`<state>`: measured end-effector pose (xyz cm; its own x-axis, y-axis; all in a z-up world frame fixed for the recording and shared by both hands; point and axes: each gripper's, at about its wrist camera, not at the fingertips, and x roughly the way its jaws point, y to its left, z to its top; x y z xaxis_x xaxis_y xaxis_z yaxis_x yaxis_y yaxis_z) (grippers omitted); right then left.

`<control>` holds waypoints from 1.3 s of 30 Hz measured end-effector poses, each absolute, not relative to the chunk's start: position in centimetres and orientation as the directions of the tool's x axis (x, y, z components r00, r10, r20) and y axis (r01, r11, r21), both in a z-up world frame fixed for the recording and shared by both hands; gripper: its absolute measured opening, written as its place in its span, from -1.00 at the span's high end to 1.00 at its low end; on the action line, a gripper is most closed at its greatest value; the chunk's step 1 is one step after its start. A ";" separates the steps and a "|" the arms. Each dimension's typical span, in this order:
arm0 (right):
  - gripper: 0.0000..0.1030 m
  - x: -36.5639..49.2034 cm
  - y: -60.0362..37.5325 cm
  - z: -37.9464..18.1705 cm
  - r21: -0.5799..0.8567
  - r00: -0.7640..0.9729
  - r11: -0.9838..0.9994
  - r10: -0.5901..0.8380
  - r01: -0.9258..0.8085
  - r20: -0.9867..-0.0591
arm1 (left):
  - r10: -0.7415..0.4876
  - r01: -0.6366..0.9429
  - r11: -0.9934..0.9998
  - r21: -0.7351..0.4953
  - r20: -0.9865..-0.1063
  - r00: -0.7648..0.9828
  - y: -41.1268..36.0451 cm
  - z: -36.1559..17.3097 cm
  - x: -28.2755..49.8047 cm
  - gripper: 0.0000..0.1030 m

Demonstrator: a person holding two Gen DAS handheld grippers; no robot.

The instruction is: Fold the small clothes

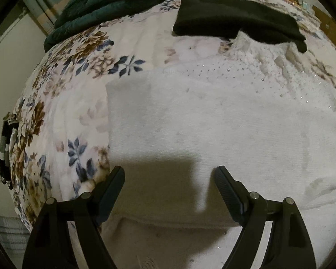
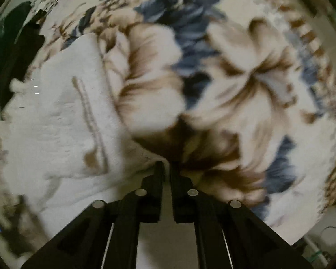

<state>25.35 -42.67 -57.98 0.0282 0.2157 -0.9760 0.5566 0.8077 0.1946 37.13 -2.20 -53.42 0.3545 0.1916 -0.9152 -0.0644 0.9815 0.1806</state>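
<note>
A white fuzzy garment [image 1: 212, 116] with small sparkles lies spread on the floral blanket [image 1: 78, 78]. My left gripper [image 1: 169, 174] is open and empty, hovering just above the garment's near left part. In the right wrist view the same white garment [image 2: 56, 123] lies at the left, blurred by motion. My right gripper [image 2: 166, 164] is shut on an edge of the white garment, with cloth pinched between the tips.
A folded black garment [image 1: 230, 18] lies beyond the white one. A dark green quilt [image 1: 114, 2] is bunched at the far left. A striped black and white item [image 1: 5, 150] hangs at the bed's left edge. Boxes [image 1: 324, 20] stand at the far right.
</note>
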 end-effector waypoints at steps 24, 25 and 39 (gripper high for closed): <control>-0.19 36.0 -52.1 -55.8 0.566 -0.082 0.812 0.580 0.142 -0.811 | 0.101 -0.102 0.991 0.089 -0.989 0.111 -22.8 -53.2 13.3 -0.59; -0.19 37.5 -51.3 -57.1 0.583 -0.087 0.802 0.595 0.127 -0.799 | 0.097 -0.096 0.992 0.087 -0.990 0.107 -23.6 -53.5 12.9 -0.59; 0.85 44.1 -48.4 -60.1 0.534 -0.090 0.844 0.536 0.048 -0.839 | 0.117 -0.016 0.993 0.116 -0.981 0.155 -30.8 -54.8 10.6 -0.59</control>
